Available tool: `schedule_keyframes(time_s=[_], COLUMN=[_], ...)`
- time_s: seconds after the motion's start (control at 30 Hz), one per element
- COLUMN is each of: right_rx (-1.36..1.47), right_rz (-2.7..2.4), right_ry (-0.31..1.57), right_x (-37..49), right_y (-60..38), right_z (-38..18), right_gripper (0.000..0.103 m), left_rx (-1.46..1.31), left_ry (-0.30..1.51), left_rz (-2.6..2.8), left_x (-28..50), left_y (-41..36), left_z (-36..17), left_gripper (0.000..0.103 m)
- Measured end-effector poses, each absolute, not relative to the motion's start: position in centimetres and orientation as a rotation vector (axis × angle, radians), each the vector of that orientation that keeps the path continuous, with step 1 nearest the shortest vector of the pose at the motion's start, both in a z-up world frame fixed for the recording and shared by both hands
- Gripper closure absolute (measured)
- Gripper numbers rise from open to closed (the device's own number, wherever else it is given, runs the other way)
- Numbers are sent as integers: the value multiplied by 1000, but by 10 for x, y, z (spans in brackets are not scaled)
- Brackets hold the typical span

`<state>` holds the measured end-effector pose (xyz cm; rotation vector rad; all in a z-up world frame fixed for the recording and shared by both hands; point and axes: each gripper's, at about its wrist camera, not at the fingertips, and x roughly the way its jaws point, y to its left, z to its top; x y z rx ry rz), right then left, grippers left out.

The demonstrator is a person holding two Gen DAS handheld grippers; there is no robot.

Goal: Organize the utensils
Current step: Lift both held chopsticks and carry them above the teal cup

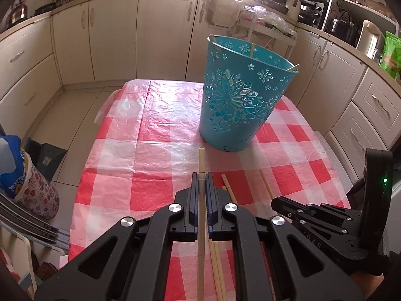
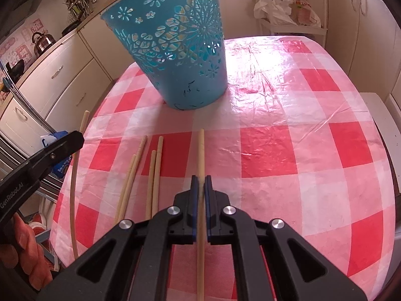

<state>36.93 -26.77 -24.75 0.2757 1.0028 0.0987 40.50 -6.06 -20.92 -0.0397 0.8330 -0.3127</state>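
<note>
A teal cut-out bin (image 1: pixel 244 95) stands on the red-checked table (image 1: pixel 155 150); a couple of wooden sticks lean inside it. My left gripper (image 1: pixel 201 175) is shut on a wooden chopstick (image 1: pixel 201 160) pointing toward the bin. My right gripper (image 2: pixel 201 178) is shut on another chopstick (image 2: pixel 201 150), also pointing toward the bin (image 2: pixel 175 45). Several loose chopsticks (image 2: pixel 153 175) lie on the cloth left of the right gripper. The left gripper's body (image 2: pixel 37 160) shows at the left, with its chopstick (image 2: pixel 74 175) over the table's edge.
Cream kitchen cabinets (image 1: pixel 112 37) ring the table. A rack with bags (image 1: pixel 265 22) stands behind the bin. A floral container (image 1: pixel 32 190) sits on the floor at left. The right gripper's body (image 1: pixel 338 220) is close by on the right.
</note>
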Motion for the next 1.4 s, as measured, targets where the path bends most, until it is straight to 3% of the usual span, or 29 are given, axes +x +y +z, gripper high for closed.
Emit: schedule_keyframes(time_s=[0.97,1.4], right_rx=[423,456], right_rz=[123,111], right_ry=[749,556], right_x=[345,326], right_y=[-294,-311], right_z=[-181,-146], right_gripper=[97,97], left_rx=[-118,-228], left_ry=[390,142], left_rz=[-359,-380], left_x=[359,388], left_y=[-59,-65], left_z=[-112,-48], left_gripper=[98,98])
